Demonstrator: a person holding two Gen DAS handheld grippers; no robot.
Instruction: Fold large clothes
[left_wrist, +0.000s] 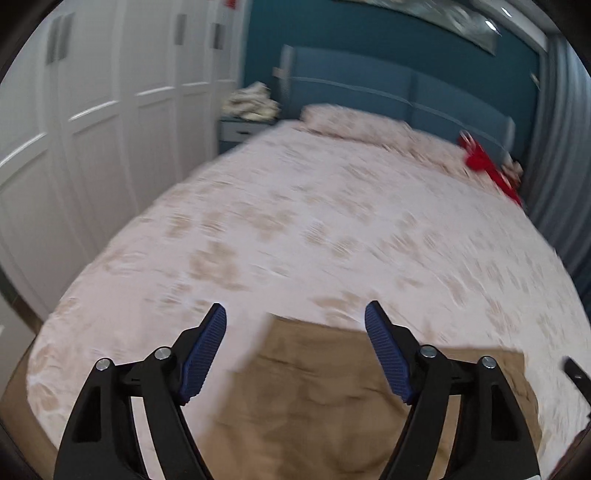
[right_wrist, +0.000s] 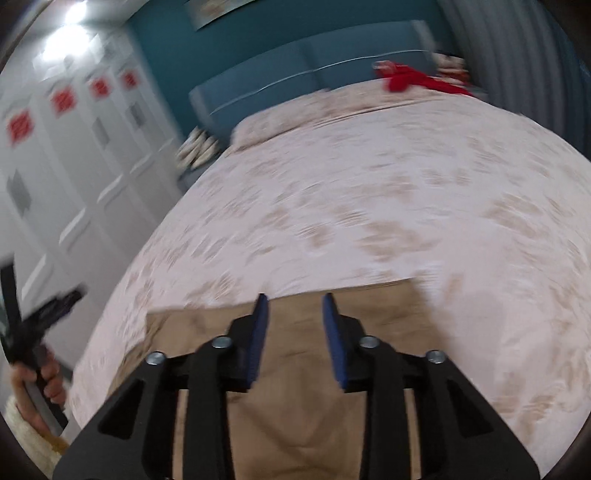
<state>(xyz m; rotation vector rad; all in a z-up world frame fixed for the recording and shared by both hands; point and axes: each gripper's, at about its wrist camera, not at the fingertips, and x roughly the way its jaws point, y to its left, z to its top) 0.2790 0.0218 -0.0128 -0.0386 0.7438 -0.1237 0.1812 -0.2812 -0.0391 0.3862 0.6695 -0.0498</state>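
A tan garment (left_wrist: 314, 387) lies flat in a rectangular shape on the near end of the bed, also in the right wrist view (right_wrist: 295, 387). My left gripper (left_wrist: 295, 314) is wide open and empty, raised above the garment's far edge. My right gripper (right_wrist: 295, 302) is open with a narrower gap, empty, above the middle of the garment's far edge. Both views are motion-blurred. The left gripper, held in a hand, shows at the left edge of the right wrist view (right_wrist: 40, 317).
The bed (left_wrist: 295, 229) has a pale floral cover and a pillow (left_wrist: 351, 122) at a blue headboard. A red cloth (left_wrist: 484, 162) lies at the far right corner. White wardrobe doors (left_wrist: 92, 129) stand left, a nightstand (left_wrist: 240, 129) with a pile beside the headboard.
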